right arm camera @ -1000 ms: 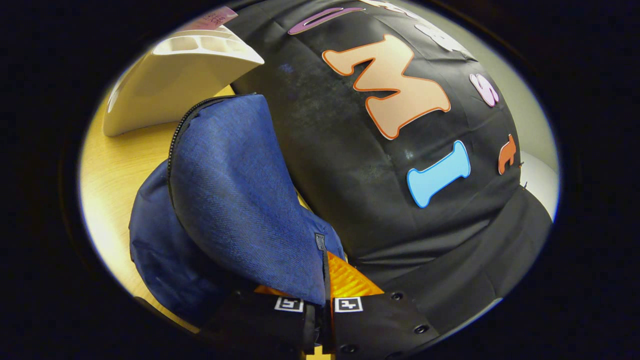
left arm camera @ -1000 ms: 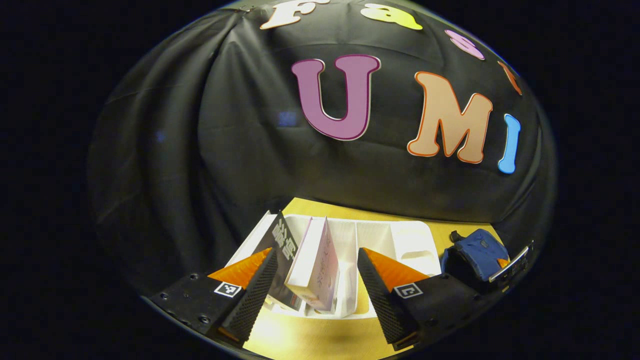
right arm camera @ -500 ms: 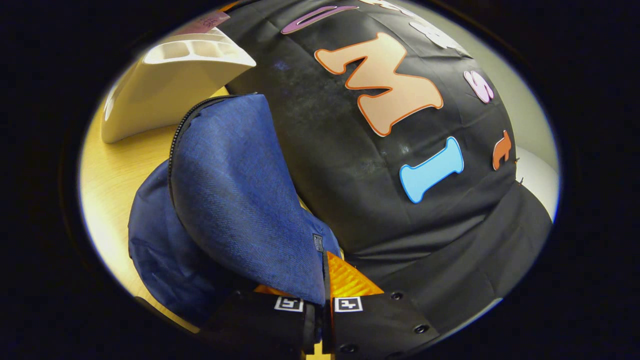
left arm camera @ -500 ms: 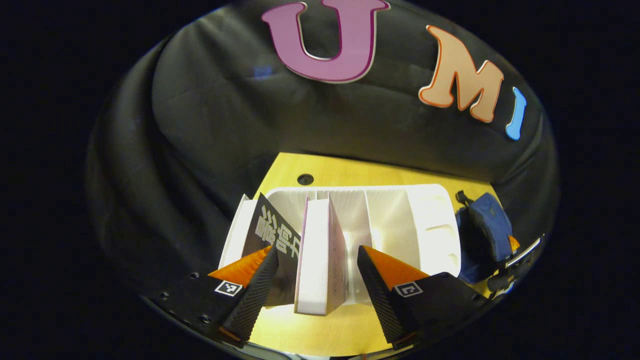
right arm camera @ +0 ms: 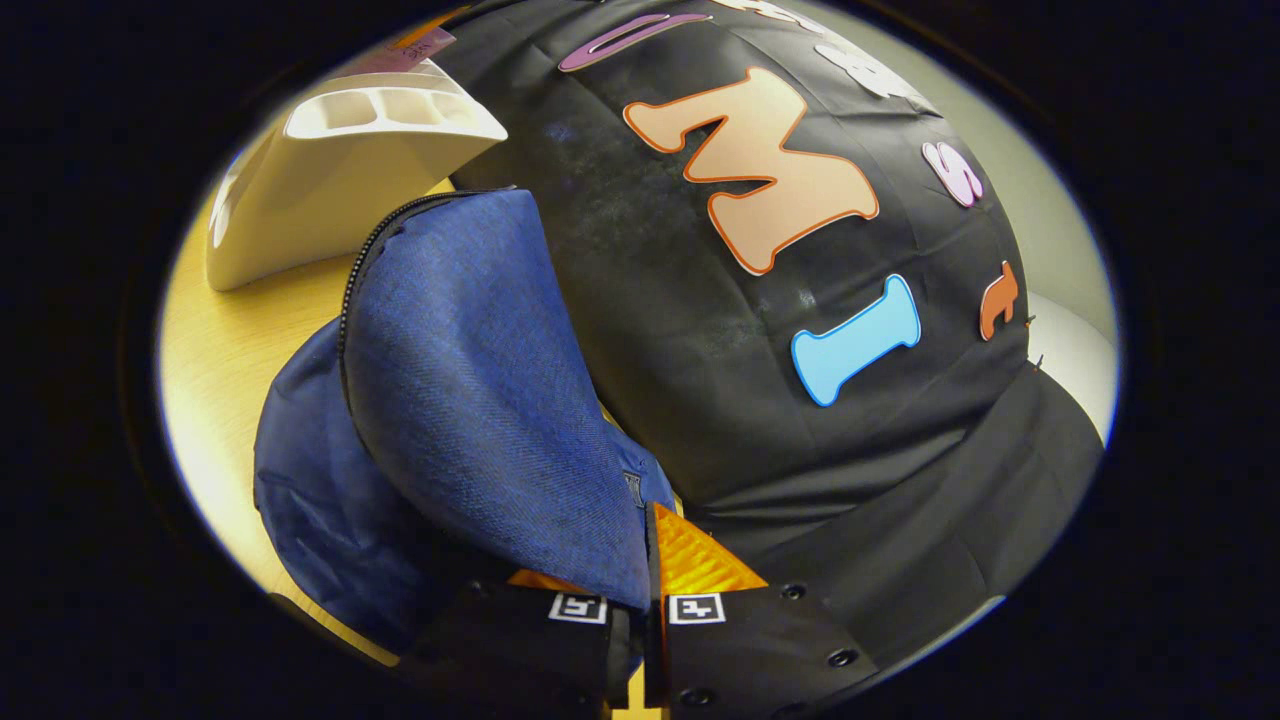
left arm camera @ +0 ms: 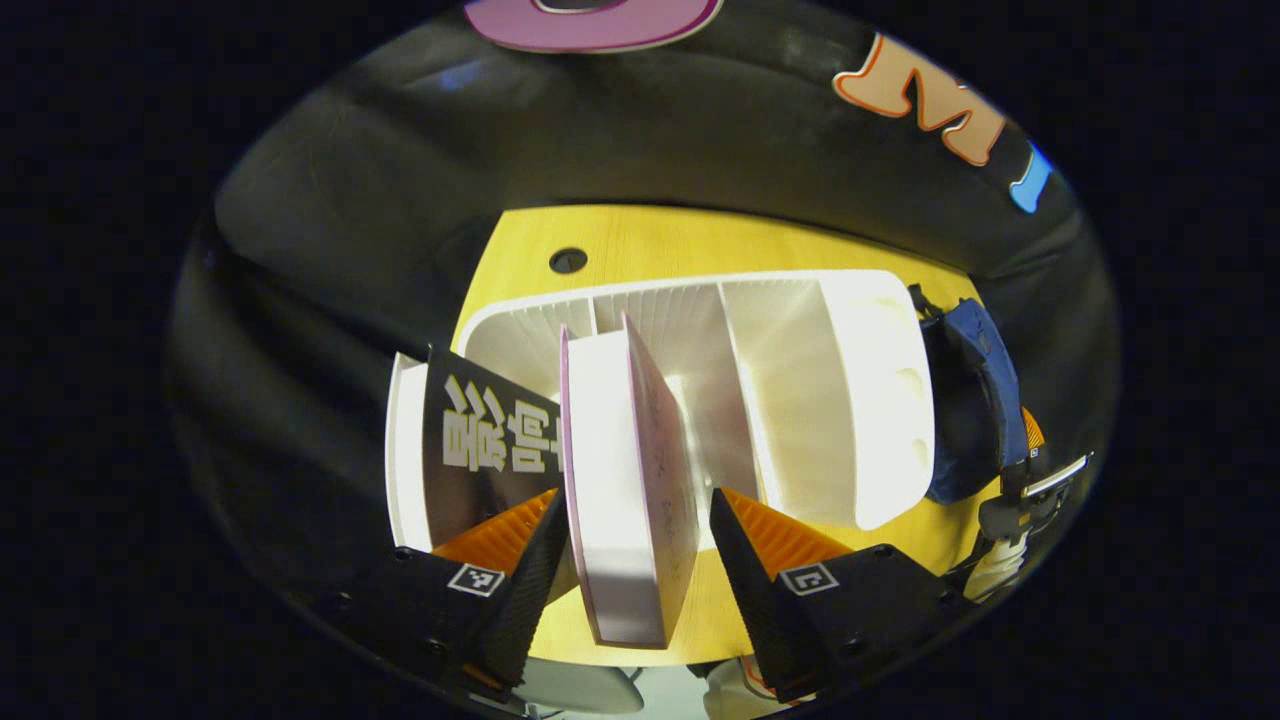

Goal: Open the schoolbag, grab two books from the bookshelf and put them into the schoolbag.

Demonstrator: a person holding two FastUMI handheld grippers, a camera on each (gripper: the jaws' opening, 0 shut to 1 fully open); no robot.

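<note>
Between the fingers of the left claw stands the pink-edged book, upright in the white bookshelf with its page block facing the camera; the fingers are spread wider than the book and sit just beside its 2 covers, not yet pressing. To do this step well, I judge the claw should centre on the book, push a little deeper so the pads reach past the cover edges, then close squarely and lift straight up, so the black book leaning just left of it is not dragged along. The left claw looks down steeply over the near edge of the desk. The right claw is closed, pinching the raised flap of the blue schoolbag, which sits on the desk just beside the bookshelf's right end. It points roughly level toward the booth wall, holding the flap up so the mouth is open.
</note>
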